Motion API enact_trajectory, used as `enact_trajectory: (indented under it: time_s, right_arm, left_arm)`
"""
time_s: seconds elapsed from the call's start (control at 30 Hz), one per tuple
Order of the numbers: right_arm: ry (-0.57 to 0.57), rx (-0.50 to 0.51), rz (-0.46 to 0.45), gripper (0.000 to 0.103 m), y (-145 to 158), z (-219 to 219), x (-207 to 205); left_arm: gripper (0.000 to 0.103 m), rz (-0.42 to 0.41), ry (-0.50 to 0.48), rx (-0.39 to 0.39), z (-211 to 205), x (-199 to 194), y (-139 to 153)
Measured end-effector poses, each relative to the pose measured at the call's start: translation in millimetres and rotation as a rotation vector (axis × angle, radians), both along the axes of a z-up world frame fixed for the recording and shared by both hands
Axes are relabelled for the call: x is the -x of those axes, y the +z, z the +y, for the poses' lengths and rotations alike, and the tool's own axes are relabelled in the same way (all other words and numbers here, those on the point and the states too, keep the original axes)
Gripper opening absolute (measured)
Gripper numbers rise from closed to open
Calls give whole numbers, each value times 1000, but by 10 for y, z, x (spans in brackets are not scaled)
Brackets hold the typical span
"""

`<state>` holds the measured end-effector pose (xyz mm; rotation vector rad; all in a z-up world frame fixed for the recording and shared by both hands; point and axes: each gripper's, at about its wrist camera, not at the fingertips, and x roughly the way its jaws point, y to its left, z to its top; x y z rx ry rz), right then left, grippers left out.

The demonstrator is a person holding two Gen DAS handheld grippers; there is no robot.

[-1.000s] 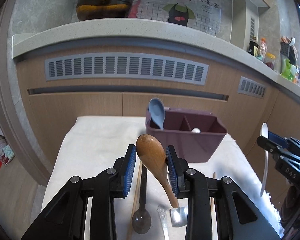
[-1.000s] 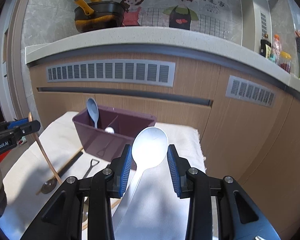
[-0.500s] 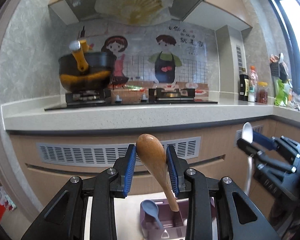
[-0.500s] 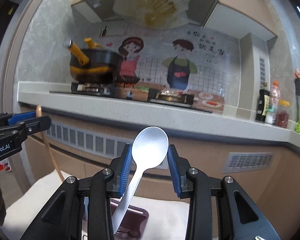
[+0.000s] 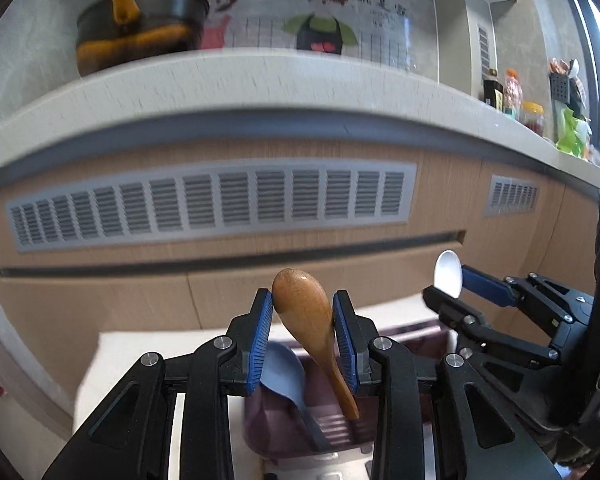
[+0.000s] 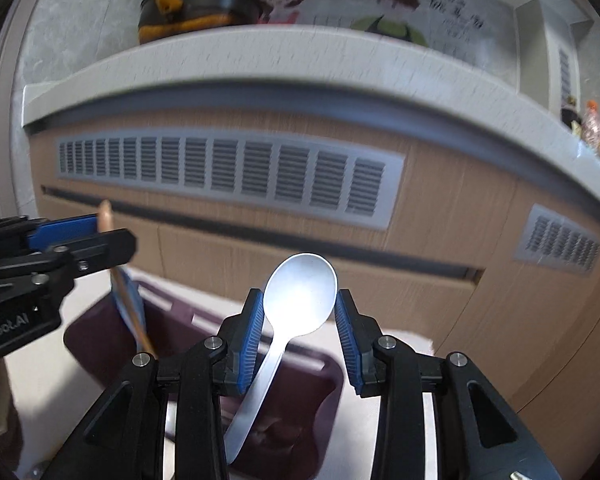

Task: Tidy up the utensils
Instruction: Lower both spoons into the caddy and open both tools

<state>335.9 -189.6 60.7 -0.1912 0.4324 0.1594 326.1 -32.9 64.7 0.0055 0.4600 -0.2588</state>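
My left gripper is shut on a wooden spoon, bowl up, its handle reaching down into the purple utensil caddy. A blue spoon stands in the caddy's left compartment. My right gripper is shut on a white plastic spoon, bowl up, its handle pointing down over the caddy. The right gripper also shows in the left wrist view at the right, the left gripper in the right wrist view at the left.
The caddy stands on a white cloth-covered table. Behind it are wooden cabinet fronts with grey vents under a pale countertop. A black and yellow pan sits on the counter, bottles at the far right.
Both grippers have tilted down and dropped from counter height toward the caddy, each still holding its spoon. The caddy now lies right under the fingers.
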Motion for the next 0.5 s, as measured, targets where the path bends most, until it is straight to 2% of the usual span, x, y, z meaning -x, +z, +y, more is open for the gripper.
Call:
enact_trajectory:
  time_s: [0.07, 0.13, 0.2, 0.27, 0.33, 0.37, 0.43, 0.5]
  right_arm:
    - [23, 2, 41, 45, -69, 7, 5]
    - [24, 7, 51, 50, -74, 0, 55]
    - [18, 17, 43, 53, -16, -30, 183]
    - [13, 20, 33, 71, 51, -56, 314]
    - [0, 19, 12, 84, 98, -80, 522]
    - [-10, 28, 0, 89, 115, -90, 655]
    - [-11, 45, 4, 94, 110, -86, 831]
    - [2, 63, 31, 94, 54, -58, 978]
  left_arm:
    - [37, 27, -20, 14, -5, -22, -81]
    - [50, 39, -22, 28, 14, -5, -113]
    - [53, 33, -13, 39, 56, 46, -80]
    - [57, 28, 6, 54, 141, 134, -14]
    - [70, 30, 47, 66, 274, 243, 50]
    - [72, 34, 69, 72, 339, 300, 65]
    - [74, 56, 110, 75, 474, 429, 51]
    - [75, 75, 148, 57, 579, 587, -24]
